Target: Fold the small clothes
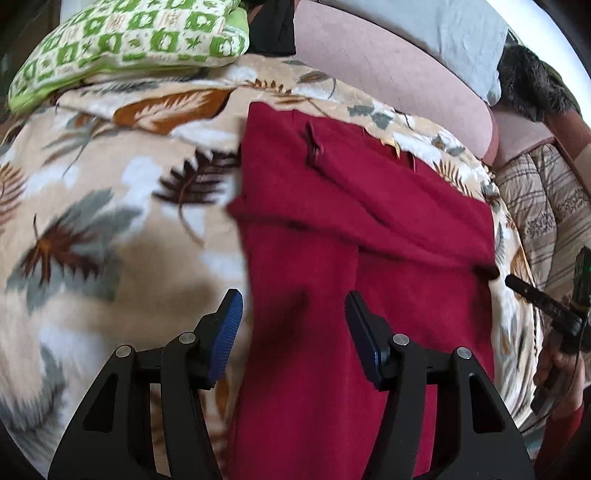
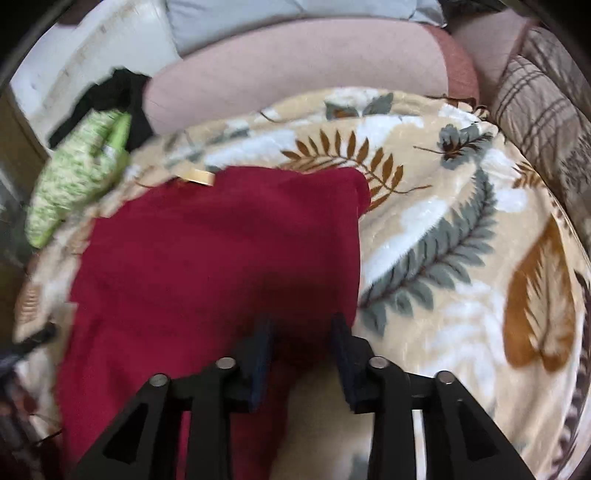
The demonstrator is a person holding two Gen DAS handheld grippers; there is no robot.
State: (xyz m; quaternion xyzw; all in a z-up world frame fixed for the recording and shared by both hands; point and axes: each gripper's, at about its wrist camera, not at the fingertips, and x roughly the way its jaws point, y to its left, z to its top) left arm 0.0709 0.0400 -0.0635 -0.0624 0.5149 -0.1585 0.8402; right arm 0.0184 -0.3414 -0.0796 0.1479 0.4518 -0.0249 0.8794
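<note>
The reference landmark is the leaf-print blanket (image 1: 110, 206), a beige fleece with brown, grey and white leaves that covers the work surface. At its far left edge rests a green-and-white patterned cushion (image 1: 129, 40), with a black item (image 1: 273, 29) just beside the cushion on its right; what that item is cannot be told. The red garment (image 1: 351, 229) lies flat on the blanket, right of the blanket's centre in the left wrist view, with its upper portion folded down over the lower portion so that a fold edge runs across it. A small beige label (image 2: 199, 176) shows at the garment's far edge in the right wrist view. The left gripper (image 1: 293, 325) hangs above the near part of the garment with its jaws apart and nothing clamped; the left blue pad (image 1: 225, 332) sits over the blanket just beside the garment's left edge. The right gripper (image 2: 303, 350) stands over the garment's near right edge with its jaws apart and no cloth pressed between its pads. Beyond the blanket lies a pink bolster (image 2: 295, 70), and to the blanket's right a plaid quilt (image 2: 543, 96). No container is visible.
</note>
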